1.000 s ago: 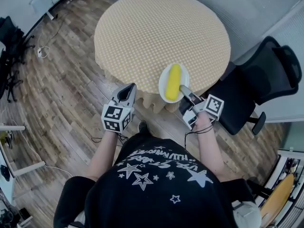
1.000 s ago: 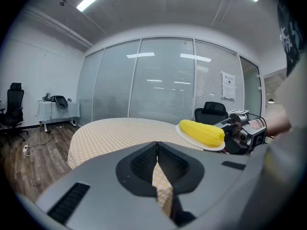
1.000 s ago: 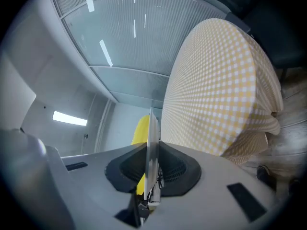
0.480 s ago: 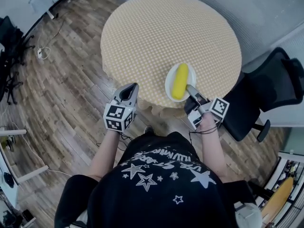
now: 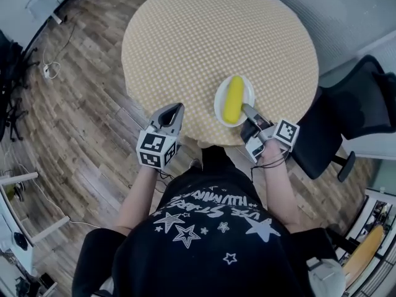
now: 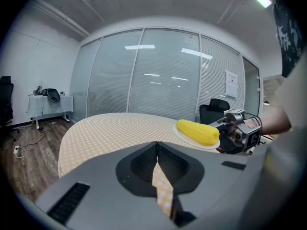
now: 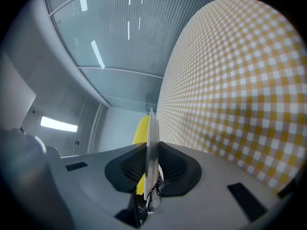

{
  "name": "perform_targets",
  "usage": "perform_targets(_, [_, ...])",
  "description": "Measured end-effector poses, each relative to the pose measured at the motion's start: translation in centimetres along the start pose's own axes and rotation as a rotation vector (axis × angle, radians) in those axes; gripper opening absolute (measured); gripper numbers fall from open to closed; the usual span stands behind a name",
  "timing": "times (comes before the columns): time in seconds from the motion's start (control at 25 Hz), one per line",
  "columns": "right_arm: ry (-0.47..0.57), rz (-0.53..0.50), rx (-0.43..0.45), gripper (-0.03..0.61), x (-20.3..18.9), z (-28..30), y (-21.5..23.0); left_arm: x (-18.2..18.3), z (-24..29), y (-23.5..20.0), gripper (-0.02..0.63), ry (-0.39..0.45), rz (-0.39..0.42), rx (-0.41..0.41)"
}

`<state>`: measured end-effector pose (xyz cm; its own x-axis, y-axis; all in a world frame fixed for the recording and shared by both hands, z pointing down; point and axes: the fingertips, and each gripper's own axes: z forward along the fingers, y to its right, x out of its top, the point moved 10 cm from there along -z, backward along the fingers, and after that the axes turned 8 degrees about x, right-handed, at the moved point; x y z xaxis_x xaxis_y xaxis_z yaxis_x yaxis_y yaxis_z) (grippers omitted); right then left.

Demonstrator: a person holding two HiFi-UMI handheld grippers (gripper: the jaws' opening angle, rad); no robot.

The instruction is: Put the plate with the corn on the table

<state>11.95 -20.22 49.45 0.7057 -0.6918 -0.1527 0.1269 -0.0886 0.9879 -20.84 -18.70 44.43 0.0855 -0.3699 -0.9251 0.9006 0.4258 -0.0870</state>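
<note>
A white plate [image 5: 244, 92] carrying a yellow corn cob [image 5: 233, 99] hangs over the near right part of the round table [image 5: 185, 36] with its yellow checked cloth. My right gripper [image 5: 247, 111] is shut on the plate's near rim; in the right gripper view the plate [image 7: 152, 143] shows edge-on between the jaws with the corn [image 7: 140, 128] behind it. My left gripper [image 5: 173, 114] sits at the table's near edge, jaws together and holding nothing. From the left gripper view the corn [image 6: 197, 131] and plate [image 6: 184, 136] lie to the right.
A black office chair [image 5: 346, 122] stands right of the table. Wooden floor [image 5: 74, 122] with cables lies to the left. A glass partition wall [image 6: 158, 75] rises behind the table, and a desk [image 6: 48, 104] stands at the far left.
The plate with the corn has moved further in over the table, carried by my right gripper. My left gripper has come up to the table's edge.
</note>
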Motion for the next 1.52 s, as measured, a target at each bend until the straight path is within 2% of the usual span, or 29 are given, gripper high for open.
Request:
perform_targets(0.12, [-0.019,-0.003,-0.008,0.055,2.3,1.9,1.0,0.7,1.9,-0.6,0.009,-0.016,-0.004,0.021])
perform_targets(0.28, [-0.035,-0.034,0.015,0.055,6.0,4.4,2.0,2.2,4.6,-0.9,0.008,-0.013,0.017,0.009])
perform_targets(0.48, [-0.045,-0.011,0.019,0.055,9.5,7.7,3.8,3.2,8.4,-2.0,0.008,-0.035,-0.004,0.059])
perform_targets(0.84, [-0.046,0.012,0.003,0.055,14.6,13.6,6.1,5.7,14.1,-3.6,0.009,-0.057,0.002,0.079])
perform_targets(1.04, [-0.048,0.037,-0.012,0.055,15.8,15.5,7.4,6.6,16.1,-3.6,0.009,-0.051,0.001,0.085])
perform_targets(1.28, [-0.063,0.059,-0.073,0.055,16.7,16.7,9.5,6.0,18.1,-3.4,0.008,-0.075,0.002,0.085])
perform_targets(1.52, [-0.029,0.111,-0.108,0.055,16.7,17.6,8.9,6.4,17.9,-2.9,0.008,-0.094,-0.018,0.083])
